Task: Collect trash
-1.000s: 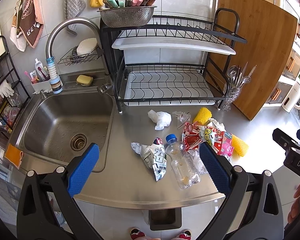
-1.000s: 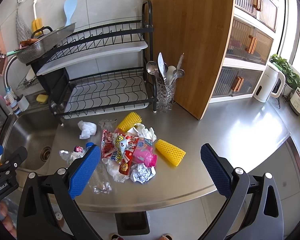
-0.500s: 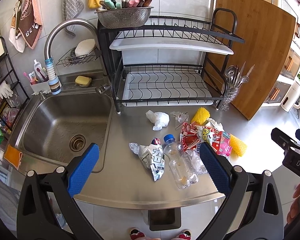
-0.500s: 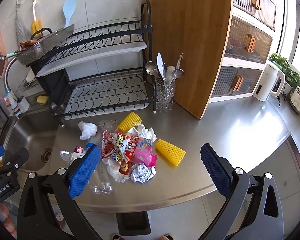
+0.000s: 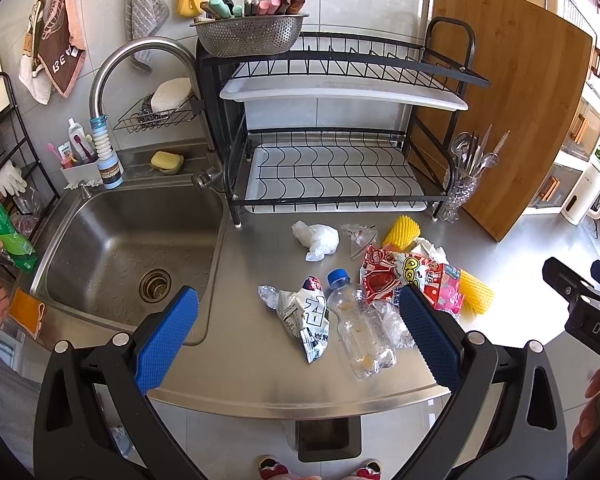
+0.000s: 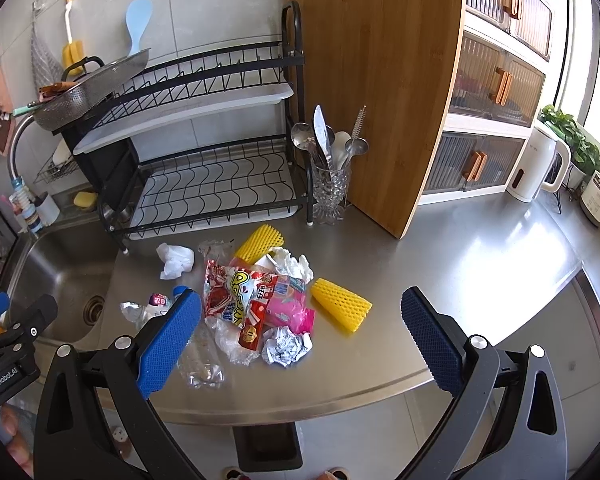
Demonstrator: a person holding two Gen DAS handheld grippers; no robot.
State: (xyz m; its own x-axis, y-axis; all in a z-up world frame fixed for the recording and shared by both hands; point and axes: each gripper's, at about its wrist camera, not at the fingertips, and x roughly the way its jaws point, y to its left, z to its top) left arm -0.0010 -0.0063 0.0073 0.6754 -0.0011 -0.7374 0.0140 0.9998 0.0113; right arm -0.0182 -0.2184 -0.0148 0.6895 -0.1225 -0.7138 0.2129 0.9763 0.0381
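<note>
A heap of trash lies on the steel counter (image 5: 260, 376): a clear plastic bottle (image 5: 360, 328) with a blue cap, a white snack wrapper (image 5: 306, 316), a red and yellow snack bag (image 6: 236, 296), a pink wrapper (image 6: 288, 310), a crumpled foil ball (image 6: 286, 346), a white tissue (image 5: 316, 236) and two yellow foam nets (image 6: 340, 308) (image 6: 258, 238). My left gripper (image 5: 298, 332) is open and empty, held above the counter's front edge near the bottle. My right gripper (image 6: 300, 336) is open and empty above the heap.
A sink (image 5: 120, 248) lies to the left. A black dish rack (image 5: 332, 172), a glass cutlery holder (image 6: 330, 188) and a wooden board (image 6: 380, 80) stand behind the trash. A bin opening (image 5: 326, 440) shows below the counter edge. A hand holds a green bottle (image 5: 6, 236) at far left.
The left view has shifted slightly. A hand with a green bottle has come into view at the far left. Both grippers stay open.
</note>
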